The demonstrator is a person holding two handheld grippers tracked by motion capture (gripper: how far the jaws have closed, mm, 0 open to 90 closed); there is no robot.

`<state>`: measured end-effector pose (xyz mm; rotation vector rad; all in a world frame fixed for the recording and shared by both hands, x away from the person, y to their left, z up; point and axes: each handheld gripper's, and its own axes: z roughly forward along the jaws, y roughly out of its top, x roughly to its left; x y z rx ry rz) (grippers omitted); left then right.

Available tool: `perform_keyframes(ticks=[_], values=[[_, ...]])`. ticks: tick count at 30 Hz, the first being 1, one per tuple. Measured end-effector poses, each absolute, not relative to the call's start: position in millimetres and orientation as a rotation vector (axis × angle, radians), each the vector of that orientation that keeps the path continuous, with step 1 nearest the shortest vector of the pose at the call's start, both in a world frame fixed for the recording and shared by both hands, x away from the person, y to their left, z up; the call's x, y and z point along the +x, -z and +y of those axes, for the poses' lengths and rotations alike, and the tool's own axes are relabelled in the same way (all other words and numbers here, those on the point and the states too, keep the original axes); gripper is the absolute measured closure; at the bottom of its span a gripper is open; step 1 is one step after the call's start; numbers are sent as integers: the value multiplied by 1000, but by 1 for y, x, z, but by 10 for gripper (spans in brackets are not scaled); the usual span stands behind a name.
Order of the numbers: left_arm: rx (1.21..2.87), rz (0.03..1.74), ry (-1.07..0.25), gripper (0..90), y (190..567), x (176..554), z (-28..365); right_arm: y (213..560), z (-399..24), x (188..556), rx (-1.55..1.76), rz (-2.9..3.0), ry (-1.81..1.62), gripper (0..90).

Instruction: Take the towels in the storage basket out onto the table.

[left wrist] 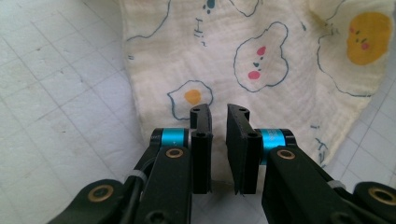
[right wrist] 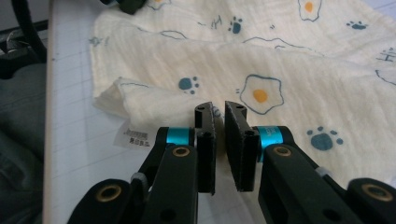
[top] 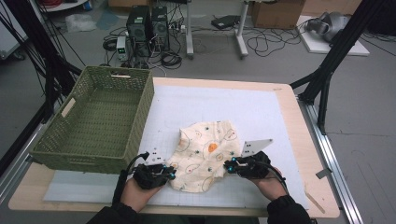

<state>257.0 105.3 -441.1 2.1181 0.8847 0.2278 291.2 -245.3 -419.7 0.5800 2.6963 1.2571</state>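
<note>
Two grippers at the near edges of a printed cloth, both released.

The left gripper has its jaws a narrow gap apart with nothing between them, tips over the cloth close to its edge; the right gripper stands the same way, jaws slightly parted and gripping nothing, tips above a fold of the cloth beside a small label, though whether the tips touch the fabric is hard to say; the cloth lies crumpled on the white gridded mat near the front middle of the table; a green woven basket sits on the left part of the table, apart from the cloth.
</note>
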Motion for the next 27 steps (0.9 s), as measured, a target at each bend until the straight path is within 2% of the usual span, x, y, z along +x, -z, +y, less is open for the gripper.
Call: perform_keyframes(ticks=[10, 22, 27], values=[[2116, 881, -233, 819, 442, 258, 105, 419, -260, 271, 575, 2703, -1301, 819], [2112, 877, -233, 810, 443, 258, 104, 431, -223, 303, 688, 2643, -1168, 782], [2109, 878, -231, 806, 443, 258, 104, 433, -214, 305, 684, 2666, -1134, 844]])
